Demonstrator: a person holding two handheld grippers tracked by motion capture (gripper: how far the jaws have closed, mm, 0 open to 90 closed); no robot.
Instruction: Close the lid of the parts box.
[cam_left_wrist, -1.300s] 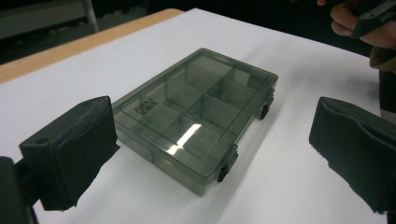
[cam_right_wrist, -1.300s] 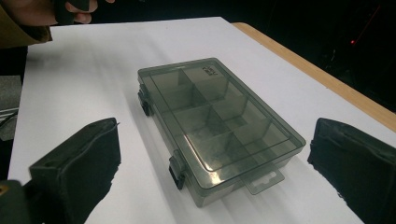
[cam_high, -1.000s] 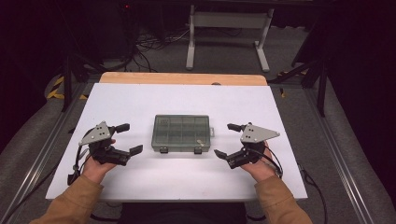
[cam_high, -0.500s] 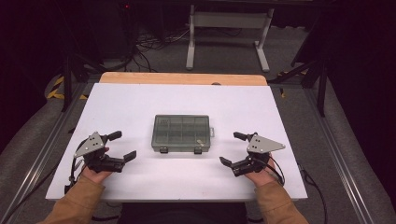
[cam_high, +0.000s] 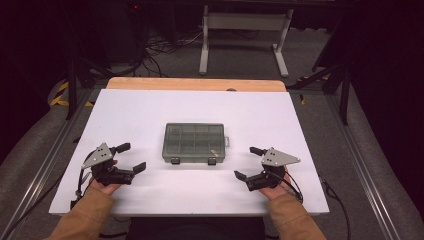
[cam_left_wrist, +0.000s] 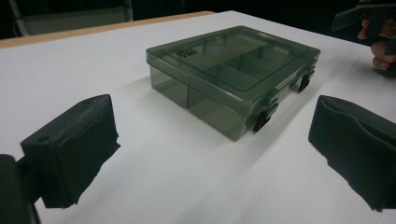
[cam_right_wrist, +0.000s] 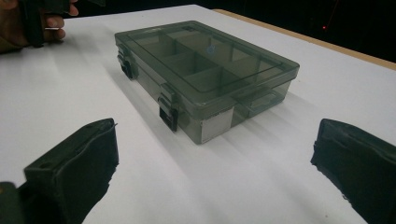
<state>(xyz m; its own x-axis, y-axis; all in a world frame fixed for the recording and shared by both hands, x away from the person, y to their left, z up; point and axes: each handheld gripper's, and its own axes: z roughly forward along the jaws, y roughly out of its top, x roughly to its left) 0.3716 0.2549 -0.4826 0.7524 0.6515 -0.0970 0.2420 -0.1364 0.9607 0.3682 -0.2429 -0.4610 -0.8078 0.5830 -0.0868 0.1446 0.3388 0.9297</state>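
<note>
We have the left gripper (cam_high: 126, 156) and right gripper (cam_high: 249, 162) resting low on the white table (cam_high: 150, 107), both with jaws spread wide and holding nothing. The smoky compartment box (cam_high: 194, 142) sits mid-table between them, well apart from each, lid shut, two black latches (cam_right_wrist: 168, 109) on its near side both down. Compartments look mostly empty; a small pale item near the right latch is too small to tell.

Our risk guesses: the box is light and the table smooth, so a one-sided push on a latch would likely slide or spin it unless the other gripper braces it. Wide padded jaws may slip off the small latch tabs. Lifting by the lid edge with a latch undone could spill the contents.
</note>
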